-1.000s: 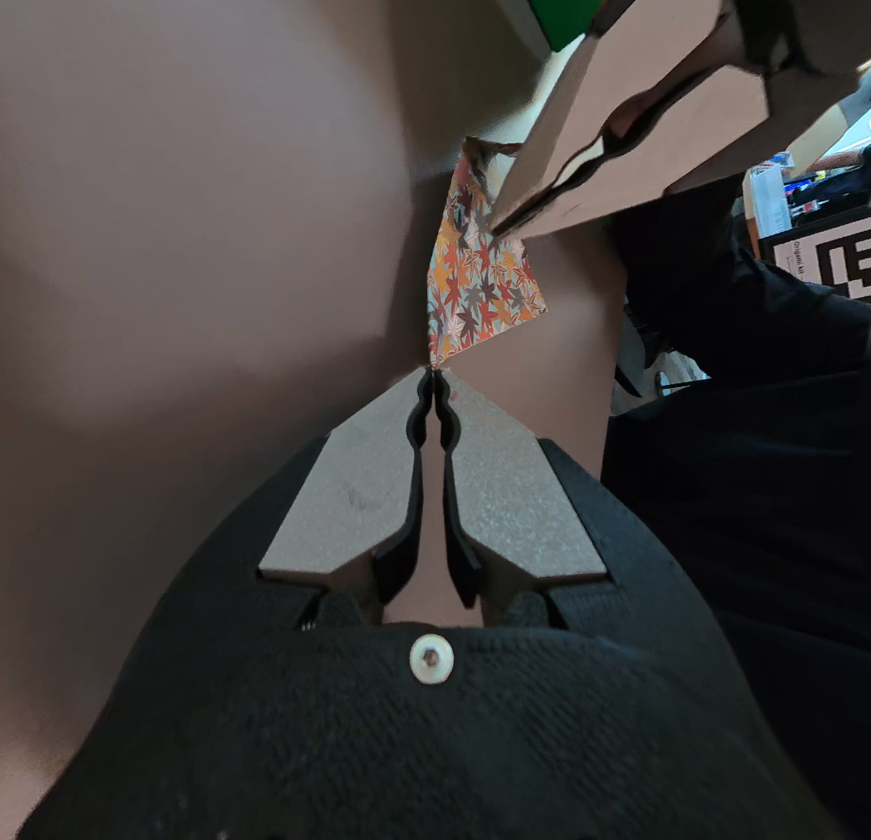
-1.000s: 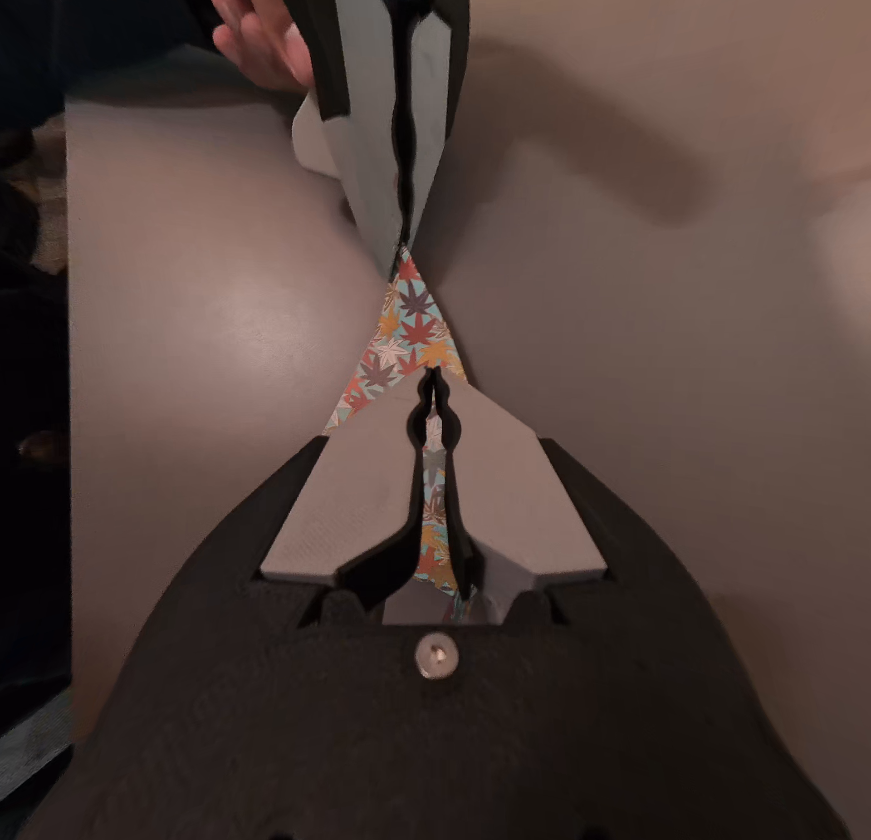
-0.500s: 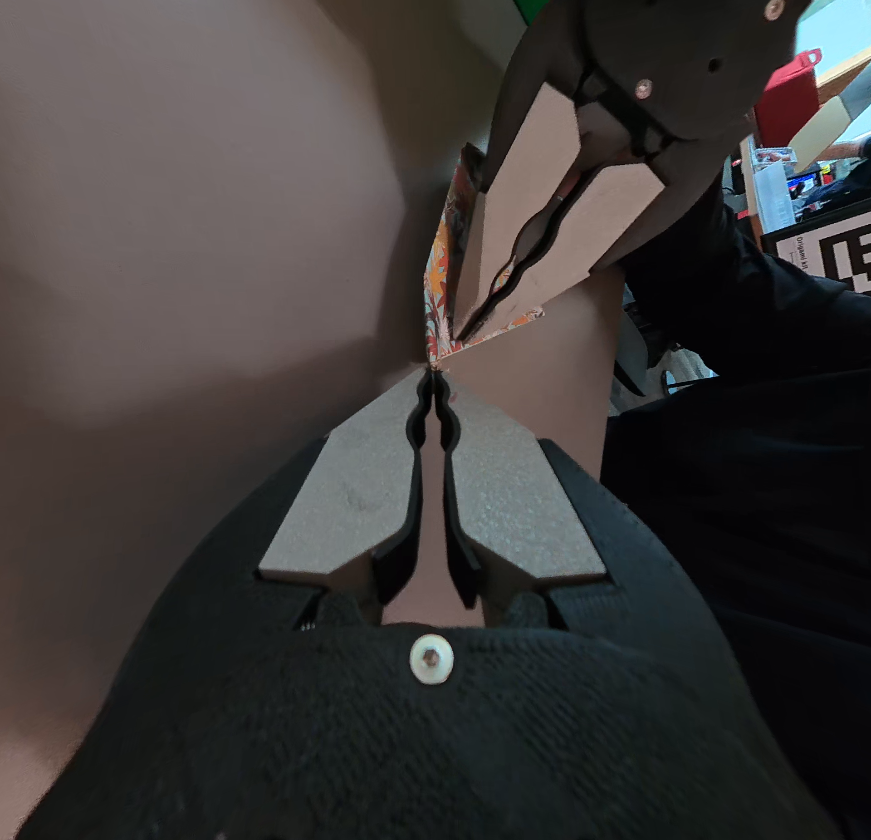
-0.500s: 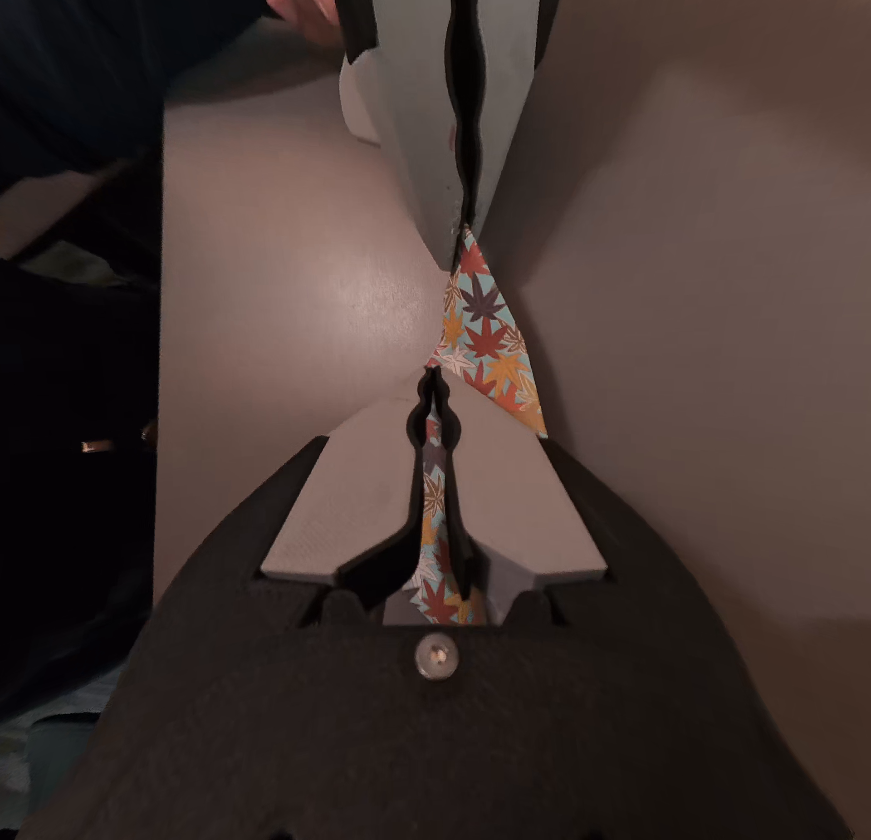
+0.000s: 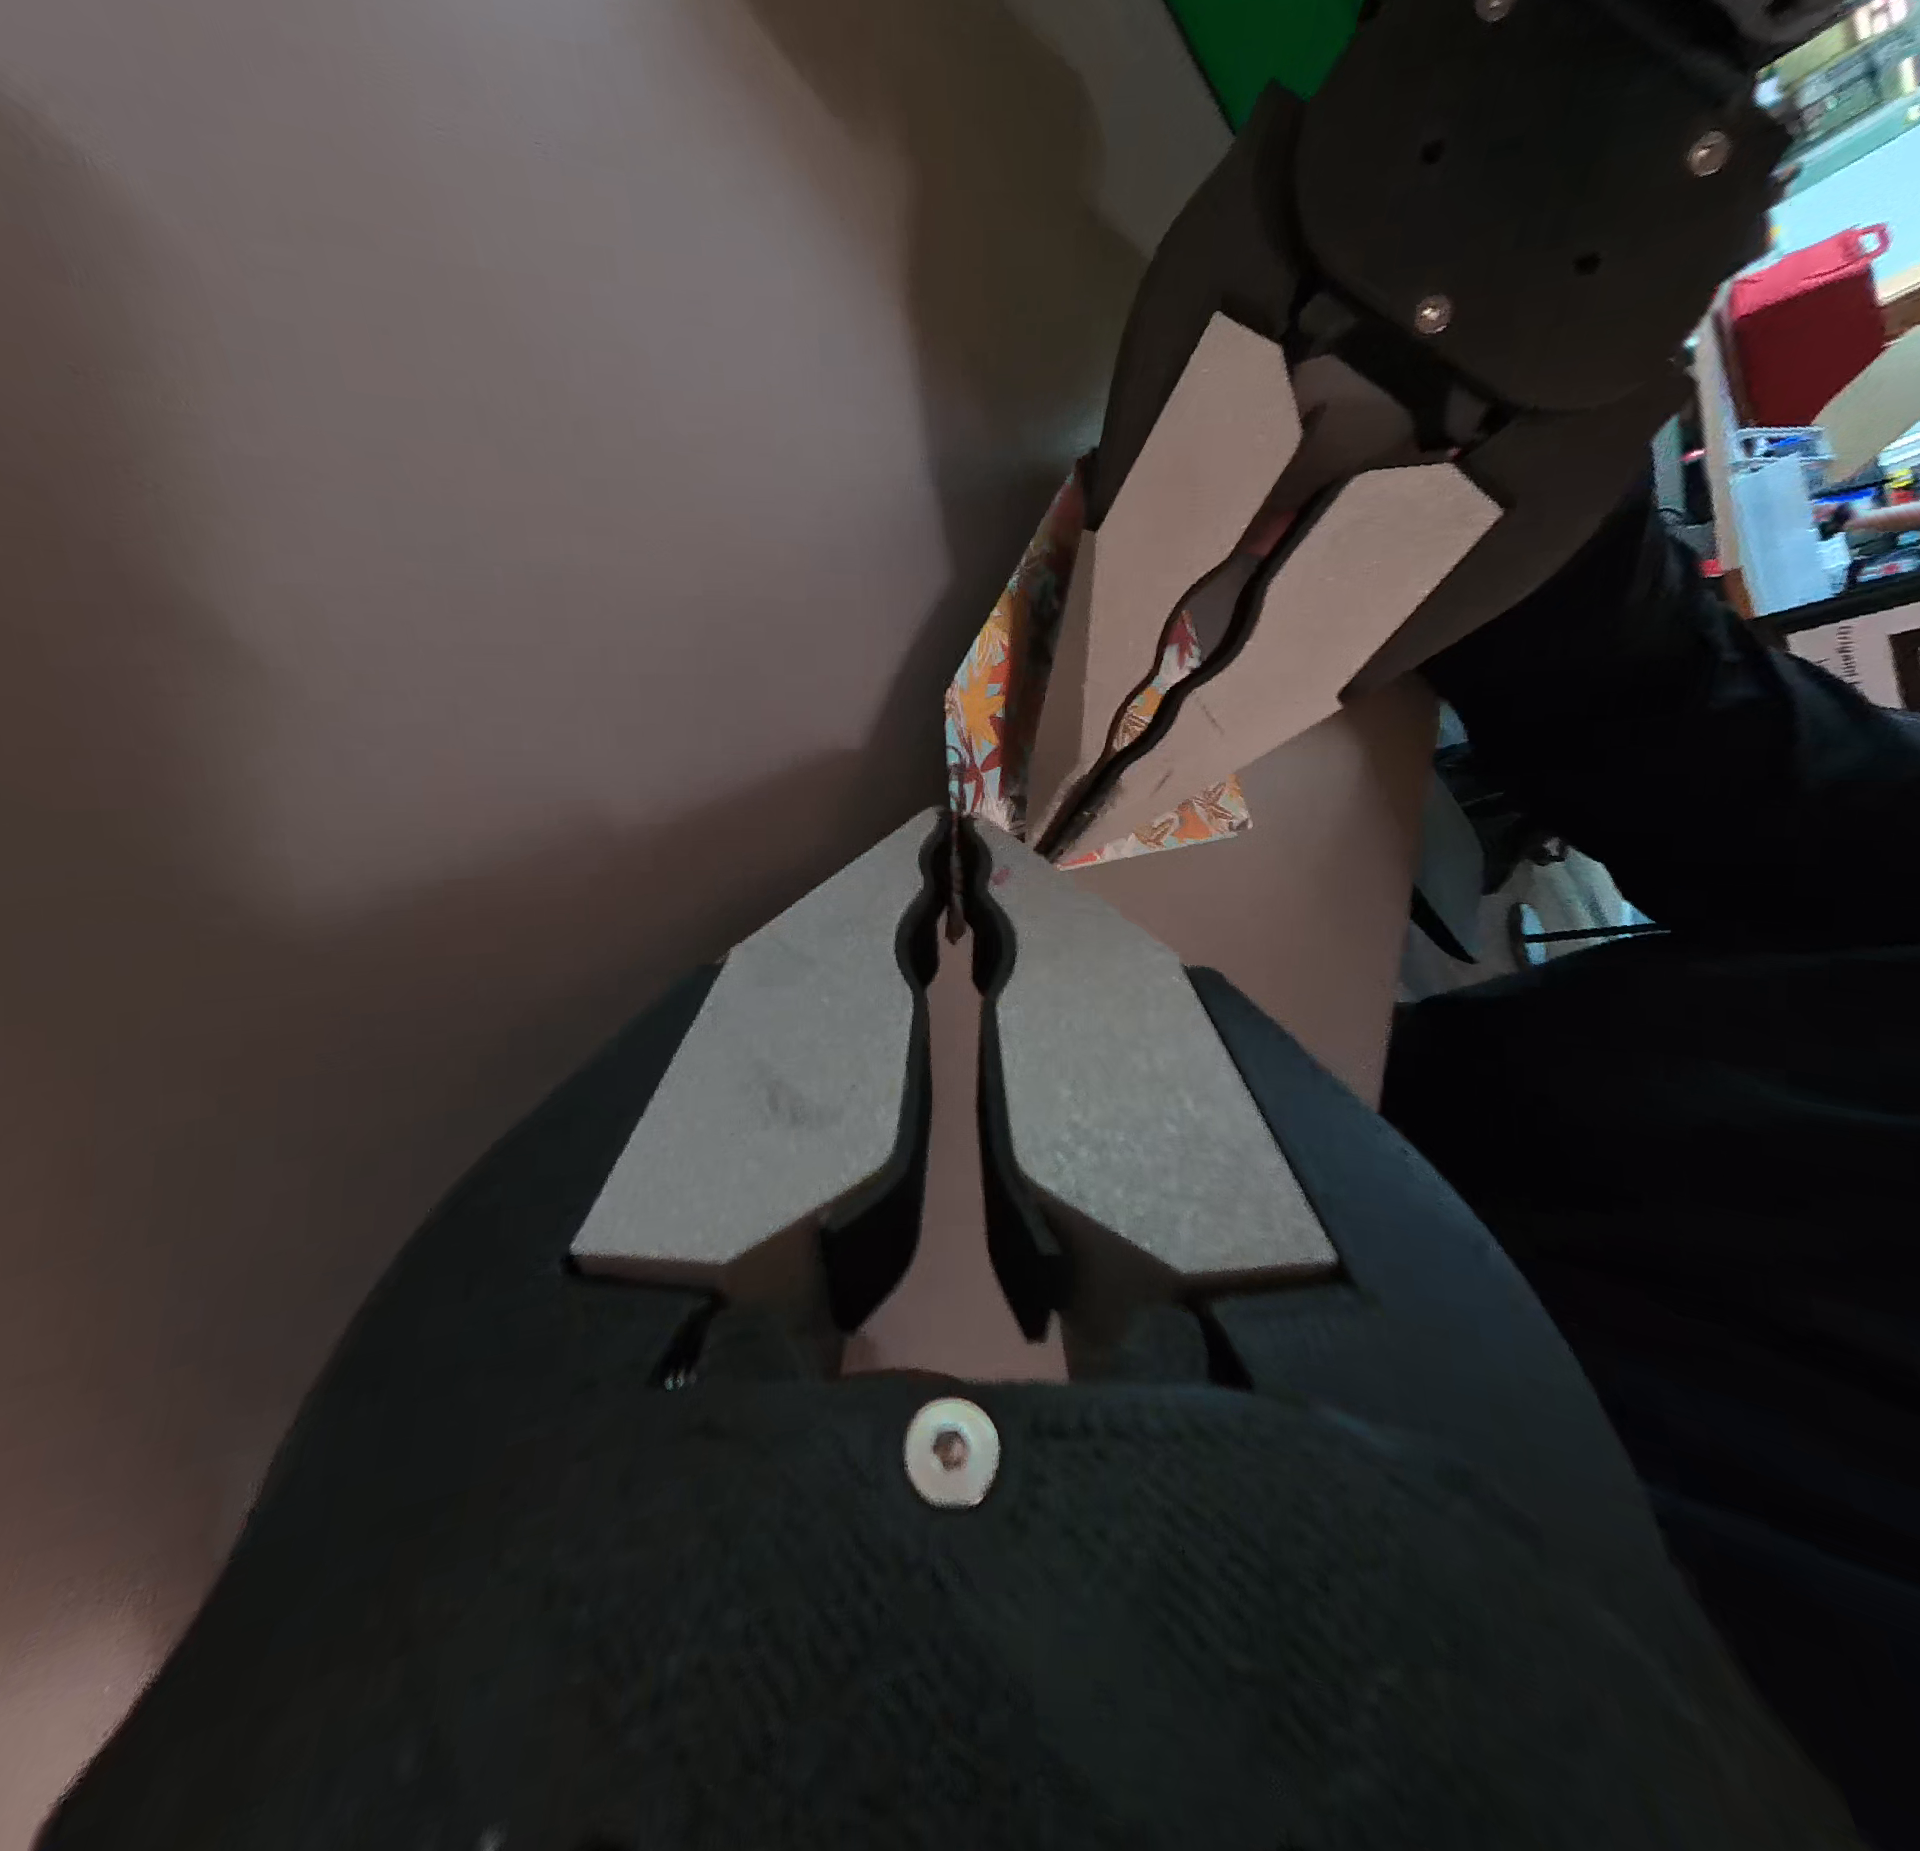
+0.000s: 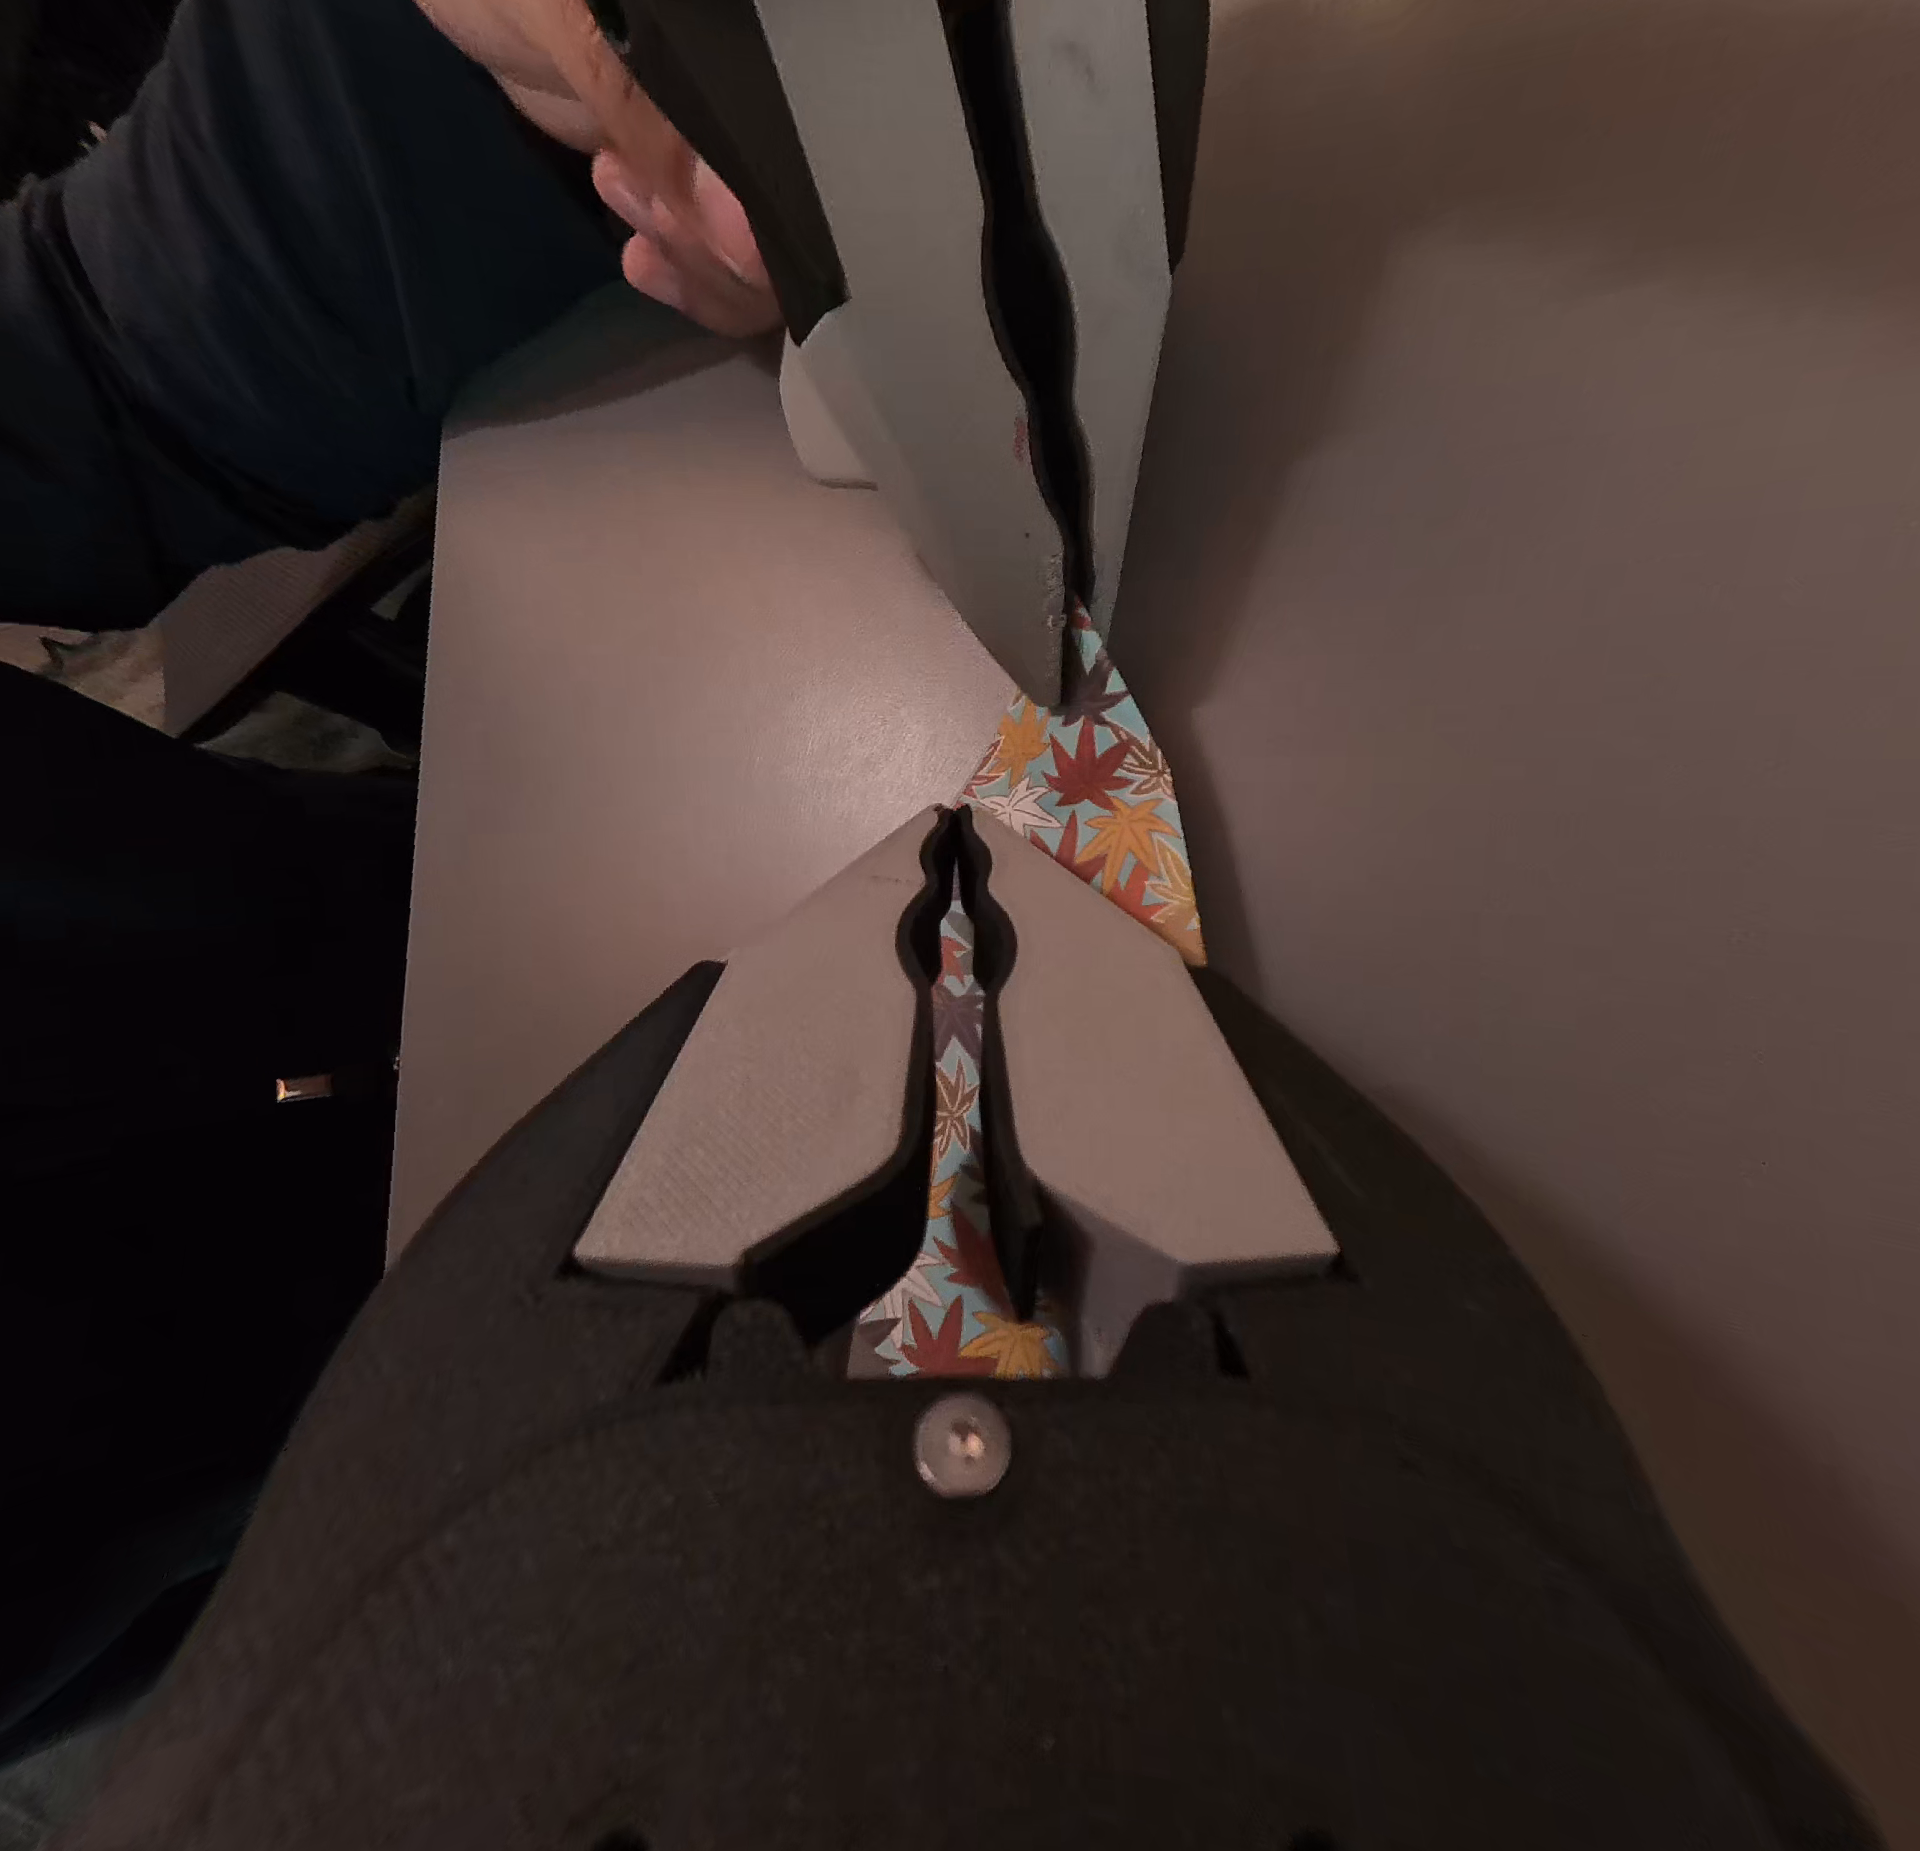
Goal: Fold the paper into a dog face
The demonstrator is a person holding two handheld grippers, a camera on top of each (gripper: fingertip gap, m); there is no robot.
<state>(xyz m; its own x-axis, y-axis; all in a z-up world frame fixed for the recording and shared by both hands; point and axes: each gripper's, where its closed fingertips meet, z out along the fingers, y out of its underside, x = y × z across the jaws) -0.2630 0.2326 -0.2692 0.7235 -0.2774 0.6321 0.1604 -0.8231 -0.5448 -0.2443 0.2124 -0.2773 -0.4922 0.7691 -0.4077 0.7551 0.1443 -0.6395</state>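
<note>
The paper (image 6: 1107, 814) is a small folded piece printed with autumn leaves on pale blue, held above the grey table (image 6: 675, 721). My left gripper (image 5: 954, 833) is shut on one corner of the paper (image 5: 982, 700). My right gripper (image 6: 956, 825) is shut on the paper, which runs down between its fingers. In the left wrist view the right gripper (image 5: 1049, 845) comes in from the upper right, its tip almost touching my left fingertips. In the right wrist view the left gripper (image 6: 1075, 658) comes down from the top, pinching the paper's far corner.
The table's edge (image 6: 416, 866) runs down the left of the right wrist view, with the person's dark clothing (image 6: 208, 347) and a hand (image 6: 675, 232) beyond. A green object (image 5: 1268, 4) and a red box (image 5: 1808, 315) lie past the table in the left wrist view. My left and right fingertips are right by each other.
The right gripper has swung down along the paper toward my left gripper's tip, folding the paper over. Less of the paper now shows between the two grippers. Both stay shut.
</note>
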